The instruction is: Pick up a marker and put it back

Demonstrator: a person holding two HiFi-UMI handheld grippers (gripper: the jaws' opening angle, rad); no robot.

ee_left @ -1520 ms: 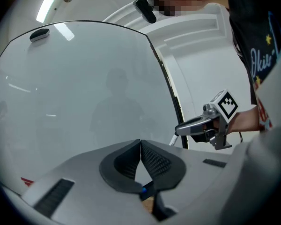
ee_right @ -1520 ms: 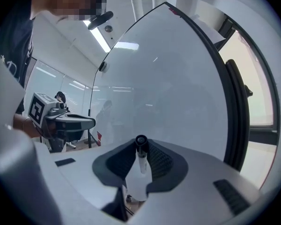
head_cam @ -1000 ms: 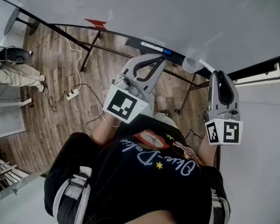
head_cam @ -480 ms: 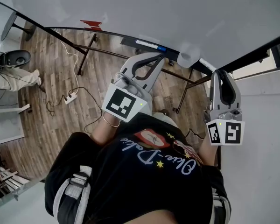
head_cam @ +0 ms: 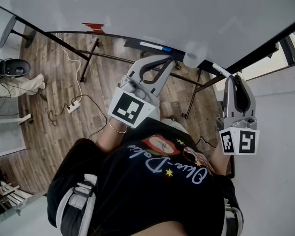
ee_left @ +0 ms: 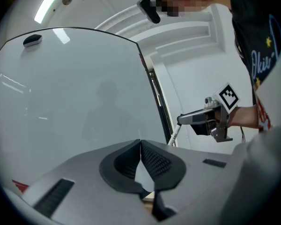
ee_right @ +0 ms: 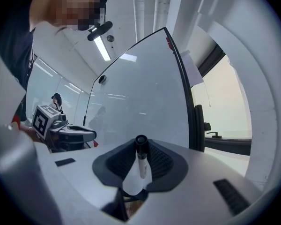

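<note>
We had the marker (ee_right: 141, 164) pinched in our right gripper (ee_right: 141, 145), its long axis running straight along the jaws, black end poking out ahead toward the whiteboard (ee_right: 145, 88). Our left gripper (ee_left: 140, 146) sat pressed together, empty.

In the right gripper view's lower centre, a white-barrelled, black-capped marker (ee_right: 141, 161) is showing between the black ribbed jaws of the grey plastic right gripper (ee_right: 141, 146). In the head view, its black-and-white square-patterned cube (head_cam: 239, 141) is sitting lower right; brown wood-plank floor (head_cam: 54, 97) is filling the left.
</note>
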